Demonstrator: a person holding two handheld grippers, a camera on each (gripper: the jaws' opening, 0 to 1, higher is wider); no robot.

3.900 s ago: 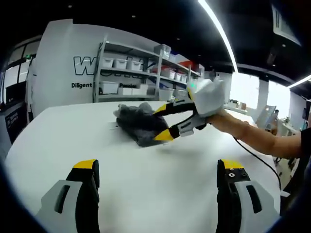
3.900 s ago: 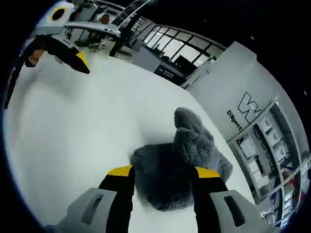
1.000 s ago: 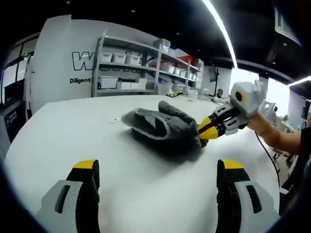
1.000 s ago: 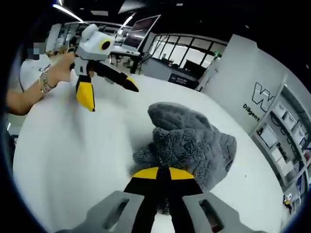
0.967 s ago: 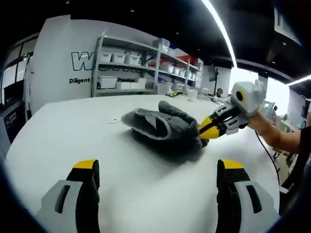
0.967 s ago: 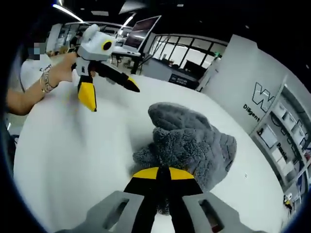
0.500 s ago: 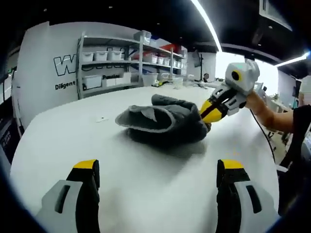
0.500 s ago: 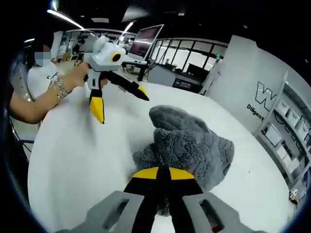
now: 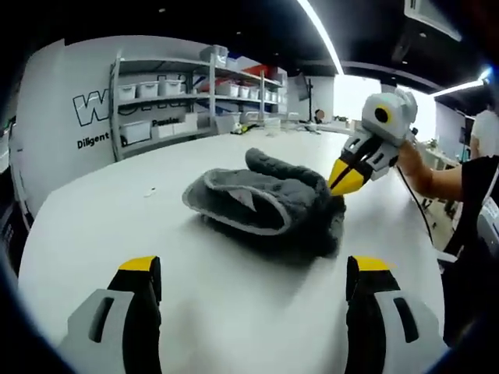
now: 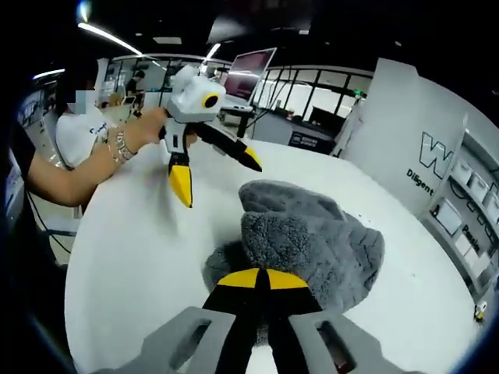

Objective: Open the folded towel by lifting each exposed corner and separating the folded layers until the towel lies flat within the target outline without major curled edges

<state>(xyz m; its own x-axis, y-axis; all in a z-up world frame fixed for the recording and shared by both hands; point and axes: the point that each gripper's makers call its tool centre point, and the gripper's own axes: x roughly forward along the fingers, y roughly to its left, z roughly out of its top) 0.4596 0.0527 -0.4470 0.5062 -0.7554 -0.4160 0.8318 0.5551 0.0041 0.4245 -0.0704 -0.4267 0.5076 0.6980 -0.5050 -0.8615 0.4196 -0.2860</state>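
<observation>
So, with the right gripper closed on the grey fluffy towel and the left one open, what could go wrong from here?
1. The right gripper is shut on the bunched edge of the grey fluffy towel; it may have pinched several layers, so lifting could drag the whole bundle instead of opening it.
2. The left gripper hangs open above the white table, holding nothing down, so the towel may slide.

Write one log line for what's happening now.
right tongs: shut on towel | left tongs: open, apart from towel | towel: bunched on table
</observation>
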